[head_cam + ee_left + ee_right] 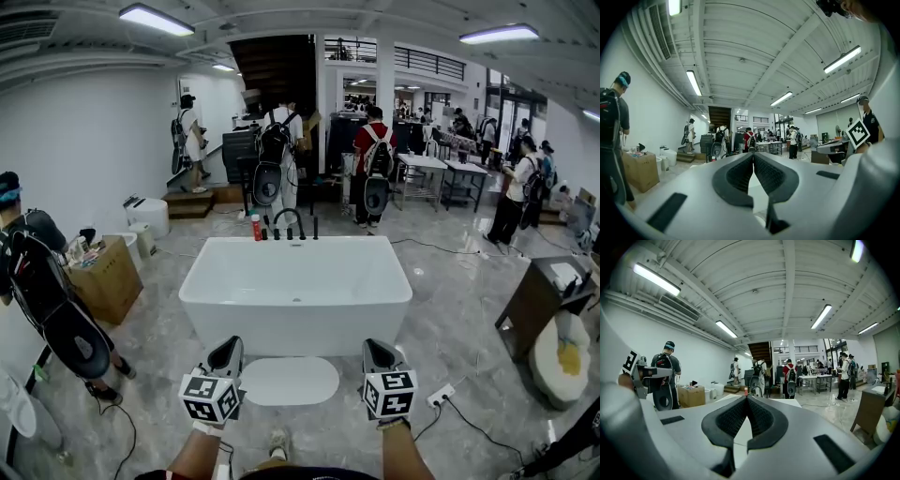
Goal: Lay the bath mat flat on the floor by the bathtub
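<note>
I see the left gripper (228,355) and the right gripper (378,353) clenched, both empty. The white oval bath mat (289,381) lies flat on the grey marbled floor (450,328) between them, just beside the white rectangular bathtub (295,295).

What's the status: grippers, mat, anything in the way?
Both shut, empty: left gripper, right gripper. The bath mat lies flat before the bathtub. A power strip sits right of it, apart.

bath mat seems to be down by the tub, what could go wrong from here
1. The bath mat lies loose on the glossy floor before the bathtub; the left claw and right claw are shut and empty, so a nudge could slide it askew.
2. A power strip and its cable lie on the floor right of the mat; a step there might snag them.
</note>
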`<state>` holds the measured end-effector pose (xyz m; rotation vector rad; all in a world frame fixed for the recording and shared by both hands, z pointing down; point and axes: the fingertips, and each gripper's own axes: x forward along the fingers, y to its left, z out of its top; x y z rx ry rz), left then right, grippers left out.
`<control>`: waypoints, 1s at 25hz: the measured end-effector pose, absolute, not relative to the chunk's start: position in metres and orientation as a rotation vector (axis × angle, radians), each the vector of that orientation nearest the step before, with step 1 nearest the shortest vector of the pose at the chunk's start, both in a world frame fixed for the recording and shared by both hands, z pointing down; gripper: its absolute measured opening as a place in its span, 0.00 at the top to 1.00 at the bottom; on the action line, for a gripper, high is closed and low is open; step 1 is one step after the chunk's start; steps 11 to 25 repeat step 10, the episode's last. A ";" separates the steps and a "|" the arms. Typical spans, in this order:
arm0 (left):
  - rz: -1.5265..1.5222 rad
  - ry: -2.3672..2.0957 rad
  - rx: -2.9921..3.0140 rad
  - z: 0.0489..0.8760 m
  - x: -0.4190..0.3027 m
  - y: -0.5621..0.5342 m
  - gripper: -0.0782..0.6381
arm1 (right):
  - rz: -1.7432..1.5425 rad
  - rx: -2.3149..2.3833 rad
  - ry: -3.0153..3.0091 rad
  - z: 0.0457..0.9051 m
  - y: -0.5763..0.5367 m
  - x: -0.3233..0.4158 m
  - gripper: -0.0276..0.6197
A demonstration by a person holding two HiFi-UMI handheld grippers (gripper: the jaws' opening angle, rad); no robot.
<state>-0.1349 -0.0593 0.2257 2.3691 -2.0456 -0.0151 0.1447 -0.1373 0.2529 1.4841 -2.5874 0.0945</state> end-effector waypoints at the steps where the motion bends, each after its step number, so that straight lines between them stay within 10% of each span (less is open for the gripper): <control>1: -0.016 -2.046 2.368 0.226 -0.136 -0.060 0.86 | 0.096 1.484 -2.587 0.253 -0.138 0.144 0.92; 25: -0.015 -2.037 2.370 0.229 -0.136 -0.066 0.86 | 0.101 1.503 -2.576 0.253 -0.143 0.146 0.92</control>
